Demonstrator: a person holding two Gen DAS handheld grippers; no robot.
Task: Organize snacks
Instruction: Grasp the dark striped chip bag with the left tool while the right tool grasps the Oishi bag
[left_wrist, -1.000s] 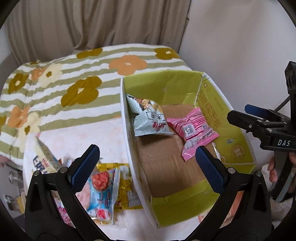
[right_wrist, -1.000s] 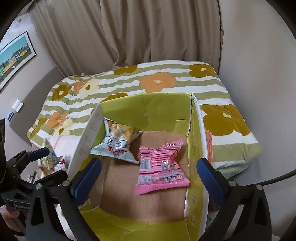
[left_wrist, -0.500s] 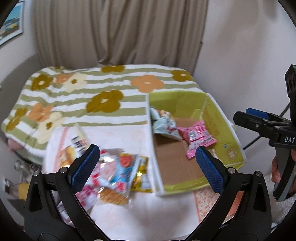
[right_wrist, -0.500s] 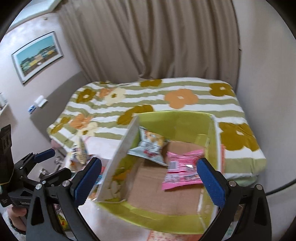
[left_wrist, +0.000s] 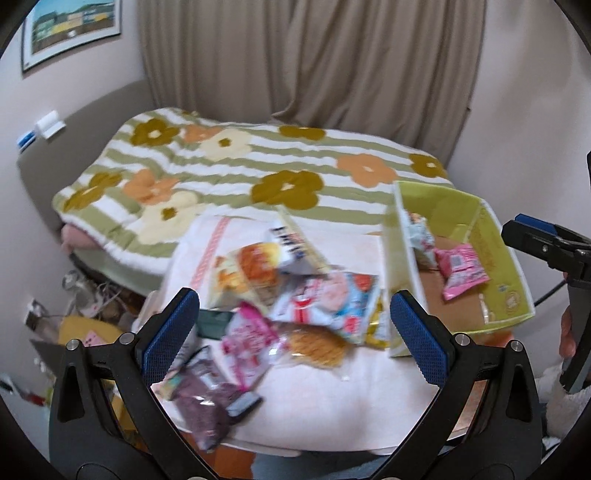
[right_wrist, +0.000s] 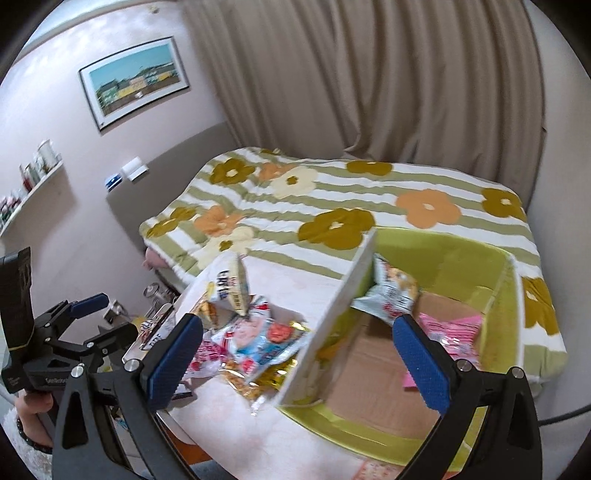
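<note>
Tabletop view shifted: I swung the left hand-held gripper (left_wrist: 293, 328), open and empty, from box (left_wrist: 513, 266) to snack pile (left_wrist: 295, 302); right hand-held gripper (right_wrist: 306, 354) open too.

We are holding the left gripper (left_wrist: 295, 332) and the right gripper (right_wrist: 299, 354) side by side, both with jaws spread wide and gripping nothing.
</note>
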